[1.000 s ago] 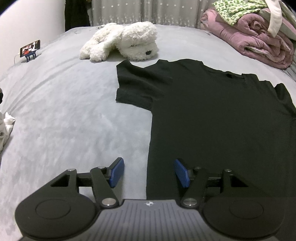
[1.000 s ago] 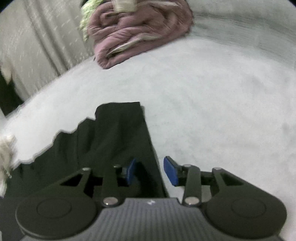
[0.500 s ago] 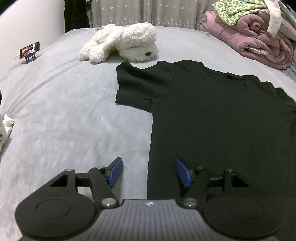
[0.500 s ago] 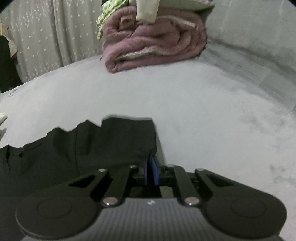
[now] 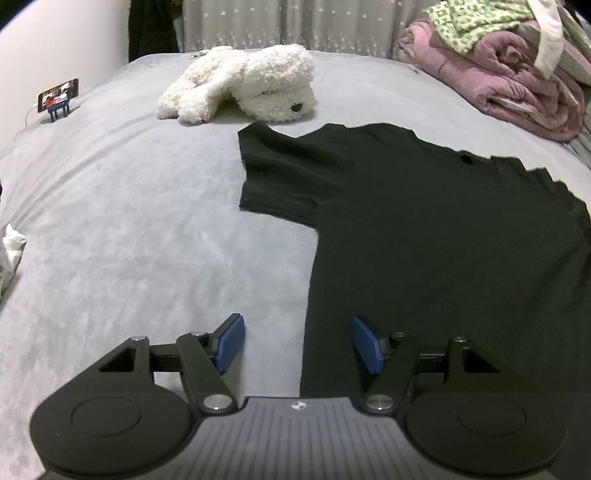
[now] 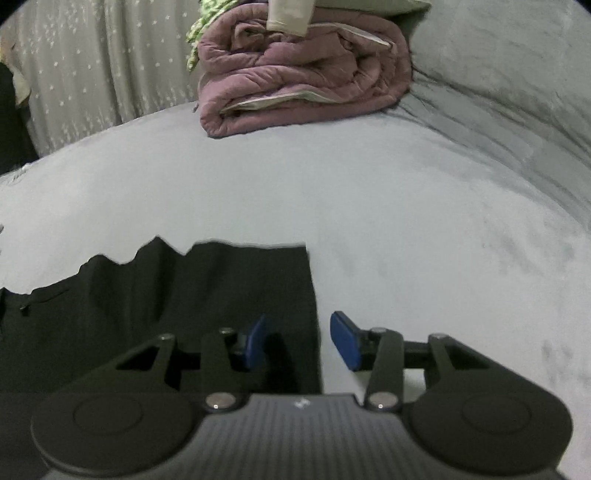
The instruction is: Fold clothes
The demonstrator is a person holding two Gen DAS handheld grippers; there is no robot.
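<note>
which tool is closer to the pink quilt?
Right. The right tool sits at the black shirt's right sleeve edge, with the pink quilt straight ahead across bare bed. The left tool is at the shirt's opposite side, with the whole shirt in between.

I count one black T-shirt spread across the middle and right of my left view, one white plush dog at upper centre, and one phone on a small stand at upper left. One rolled pink quilt sits at the top of my right view, under one green-patterned cloth. One bed carries it all, and I have two pairs of jaws, each with two blue pads.
</note>
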